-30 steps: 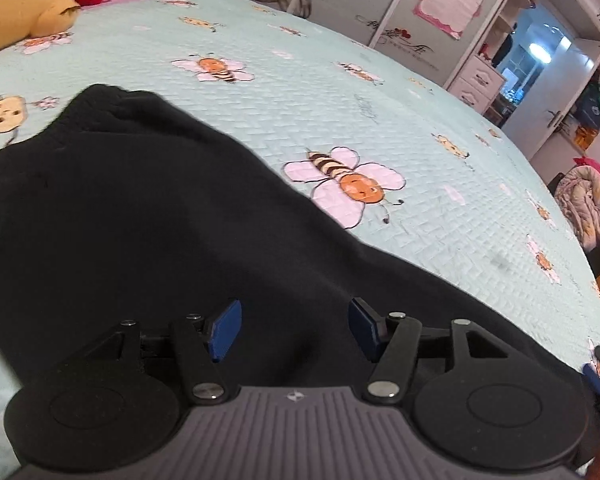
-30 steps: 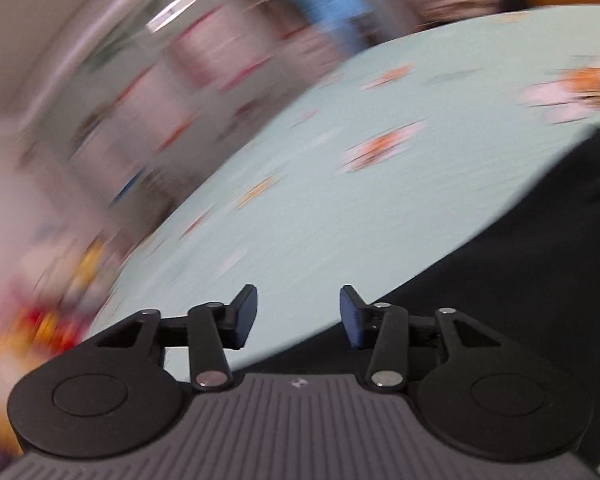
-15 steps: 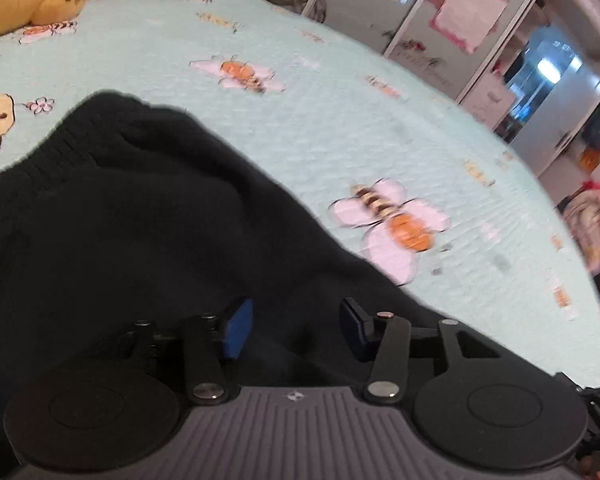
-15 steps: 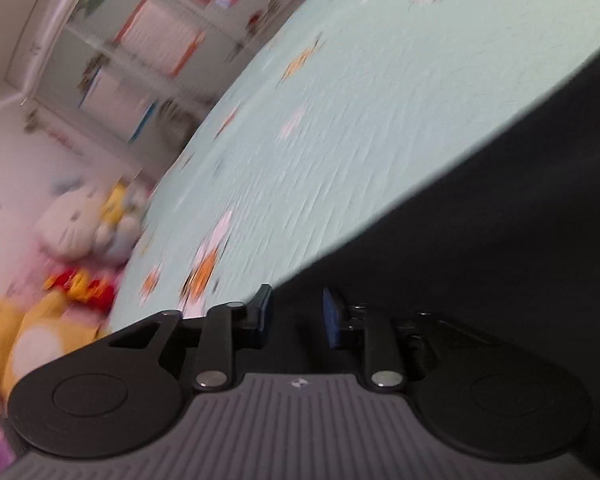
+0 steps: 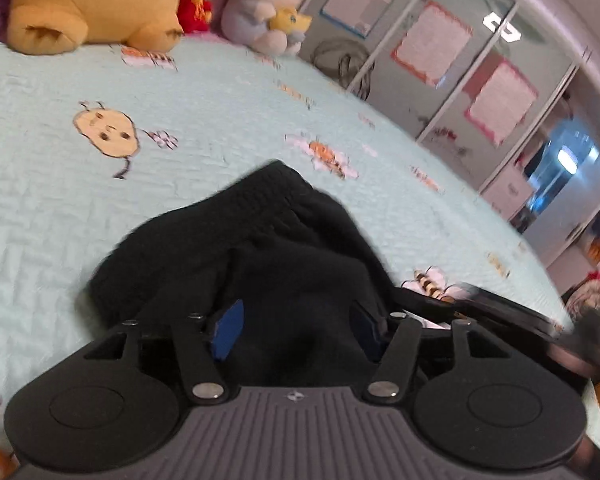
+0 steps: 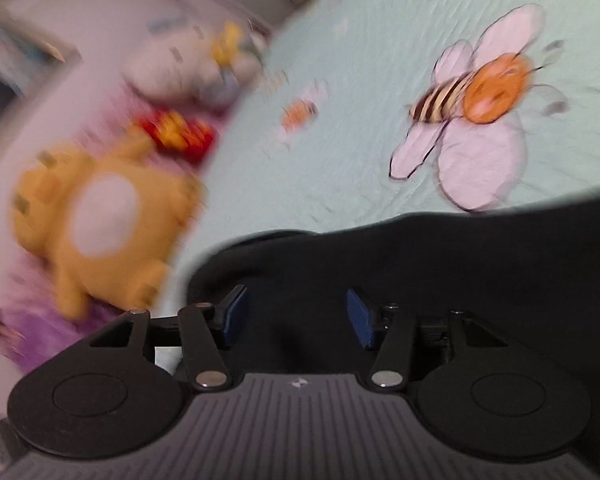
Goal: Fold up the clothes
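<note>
A black knit garment (image 5: 284, 232) lies bunched on the pale green bee-print bedspread (image 5: 60, 220), its ribbed edge pointing away from me. My left gripper (image 5: 296, 330) hangs low over it, open, with a mound of the fabric bulging between the blue pads (image 5: 228, 328). At the right of this view a dark blurred tool (image 5: 492, 308), apparently the other gripper, lies against the garment. In the right wrist view the garment (image 6: 460, 264) fills the lower right. My right gripper (image 6: 296, 316) stands open just above its edge.
A yellow plush toy (image 5: 92, 0), a red one and a white plush (image 5: 260, 4) sit at the head of the bed. Wardrobe doors (image 5: 432, 44) with pink posters stand beyond the far edge. Bare bedspread (image 6: 360, 80) stretches around the garment.
The garment went from lying spread flat to a bunched, doubled-up heap. My right gripper's jaws narrowed half a second ago and now stand wide. Both views swung toward the plush toys.
</note>
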Motion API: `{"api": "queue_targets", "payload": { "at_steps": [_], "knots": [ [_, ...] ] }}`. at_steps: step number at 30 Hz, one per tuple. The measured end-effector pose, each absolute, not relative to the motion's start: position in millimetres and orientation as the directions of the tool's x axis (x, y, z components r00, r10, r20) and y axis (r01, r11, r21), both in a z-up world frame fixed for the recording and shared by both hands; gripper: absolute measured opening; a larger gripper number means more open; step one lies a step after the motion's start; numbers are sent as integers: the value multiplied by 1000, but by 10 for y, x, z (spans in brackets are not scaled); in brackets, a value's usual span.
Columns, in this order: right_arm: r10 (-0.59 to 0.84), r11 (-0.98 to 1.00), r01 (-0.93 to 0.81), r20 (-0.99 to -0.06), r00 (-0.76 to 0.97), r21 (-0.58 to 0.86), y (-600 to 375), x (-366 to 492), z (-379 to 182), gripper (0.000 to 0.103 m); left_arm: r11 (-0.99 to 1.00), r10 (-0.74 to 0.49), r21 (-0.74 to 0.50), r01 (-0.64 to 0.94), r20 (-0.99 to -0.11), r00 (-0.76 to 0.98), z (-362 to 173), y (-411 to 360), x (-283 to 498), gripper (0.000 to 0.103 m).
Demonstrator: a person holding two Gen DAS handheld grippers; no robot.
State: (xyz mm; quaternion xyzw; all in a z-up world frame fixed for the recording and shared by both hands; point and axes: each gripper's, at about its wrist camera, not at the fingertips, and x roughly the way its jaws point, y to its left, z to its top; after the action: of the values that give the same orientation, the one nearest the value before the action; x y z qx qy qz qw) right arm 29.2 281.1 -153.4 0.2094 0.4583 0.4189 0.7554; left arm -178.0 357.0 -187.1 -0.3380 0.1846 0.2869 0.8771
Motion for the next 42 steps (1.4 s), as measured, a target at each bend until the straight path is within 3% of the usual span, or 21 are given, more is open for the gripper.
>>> {"api": "queue_targets", "payload": {
  "at_steps": [2, 6, 10, 13, 16, 19, 22, 25, 30, 34, 36, 42],
  "knots": [
    [768, 635, -461, -572, 288, 620, 3116, 369, -1526, 47, 611, 428, -484, -626, -463, 776, -1878, 3390, -2001, 67],
    [887, 446, -608, -414, 204, 657, 3326, 29, -1109, 48, 624, 450, -471, -623, -435, 780, -2014, 3331, -2145, 68],
    [850, 422, -720, -516, 103, 551, 3835, -230, -1198, 50, 590, 386, -500, -634, -514, 766, -2156, 3440, -2056, 67],
    [769, 479, -734, -634, 86, 481, 4141, -268, -1456, 51, 584, 398, -530, -615, -473, 786, -2092, 3402, -2181, 67],
    [806, 422, -785, -585, 96, 454, 3981, -437, -1265, 52, 576, 427, -550, -604, -428, 797, -2028, 3382, -2249, 67],
    [864, 370, -838, -479, 153, 400, 3909, -491, -963, 54, 578, 447, -562, -592, -389, 806, -1937, 3352, -2253, 68],
    [843, 385, -856, -509, 174, 345, 4202, -280, -950, 66, 593, 425, -567, -572, -382, 820, -1900, 3340, -2269, 68],
    [820, 392, -873, -540, 188, 290, 4491, -78, -952, 66, 589, 388, -587, -556, -398, 831, -1917, 3382, -2317, 69],
    [792, 204, -920, -608, -46, 336, 4737, 36, -1151, 65, 534, 300, -663, -524, -430, 851, -1983, 3547, -2380, 69],
    [745, 122, -955, -661, -91, 270, 4837, -17, -1163, 53, 512, 265, -701, -496, -421, 868, -1982, 3613, -2444, 70],
    [719, 79, -968, -687, -111, 239, 4887, -43, -1168, 53, 503, 250, -711, -491, -424, 870, -2000, 3647, -2458, 70],
    [629, -60, -987, -762, -155, 151, 5036, -123, -1186, 76, 482, 239, -733, -479, -417, 877, -2044, 3708, -2483, 70]
  ]
}}
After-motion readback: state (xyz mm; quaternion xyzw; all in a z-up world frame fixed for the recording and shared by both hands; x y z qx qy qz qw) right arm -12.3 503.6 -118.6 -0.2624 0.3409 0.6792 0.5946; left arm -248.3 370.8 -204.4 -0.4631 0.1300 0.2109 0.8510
